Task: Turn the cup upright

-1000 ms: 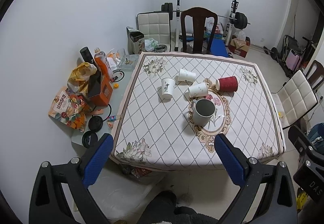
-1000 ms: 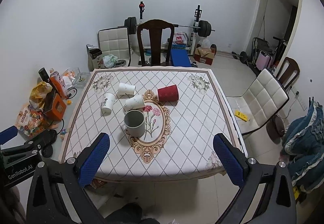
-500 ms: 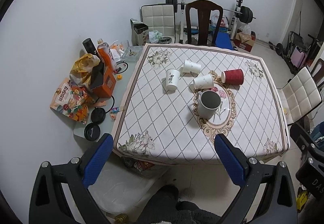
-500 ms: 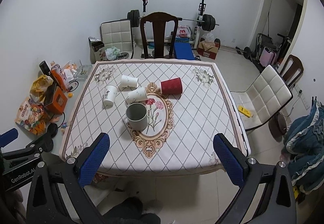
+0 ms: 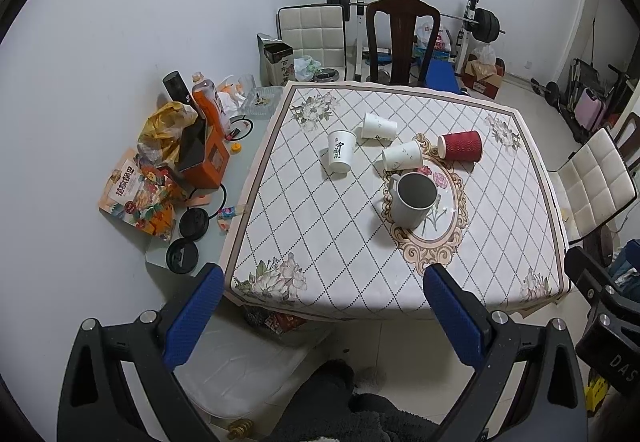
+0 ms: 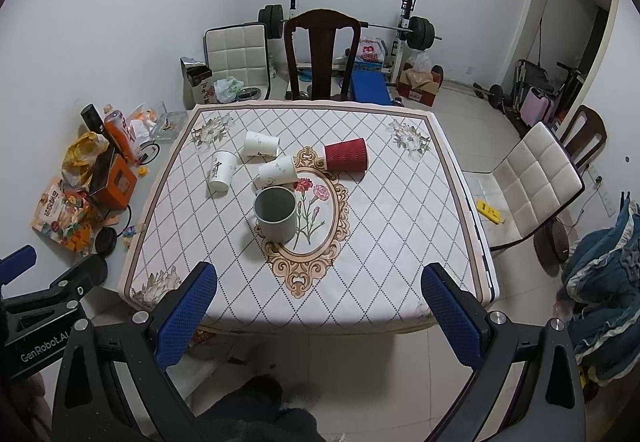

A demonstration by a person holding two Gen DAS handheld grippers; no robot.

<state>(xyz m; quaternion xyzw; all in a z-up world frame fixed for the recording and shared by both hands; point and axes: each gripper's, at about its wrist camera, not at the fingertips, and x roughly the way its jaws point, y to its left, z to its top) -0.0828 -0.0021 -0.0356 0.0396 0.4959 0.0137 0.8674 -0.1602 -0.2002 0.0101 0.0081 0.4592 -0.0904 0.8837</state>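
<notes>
A grey mug (image 5: 413,199) (image 6: 276,214) stands upright on the tablecloth's oval pattern. A red paper cup (image 5: 460,147) (image 6: 345,160) lies on its side behind it. Two white paper cups (image 5: 401,155) (image 5: 378,127) also lie on their sides; they show in the right wrist view too (image 6: 277,171) (image 6: 261,143). A white cup with black writing (image 5: 341,151) (image 6: 222,171) stands on the left. My left gripper (image 5: 320,306) and right gripper (image 6: 320,306) are both open and empty, held off the table's near edge, well short of the cups.
The table (image 5: 360,274) has a diamond-pattern cloth. Snack bags, bottles and an orange box (image 5: 204,158) crowd a side surface on the left. A dark wooden chair (image 6: 320,54) stands behind the table, a white chair (image 6: 532,182) to the right. Weights stand at the back wall.
Both grippers have drifted slightly, so the table sits a little higher and further right in the left wrist view. No cup has moved. Both grippers stay open.
</notes>
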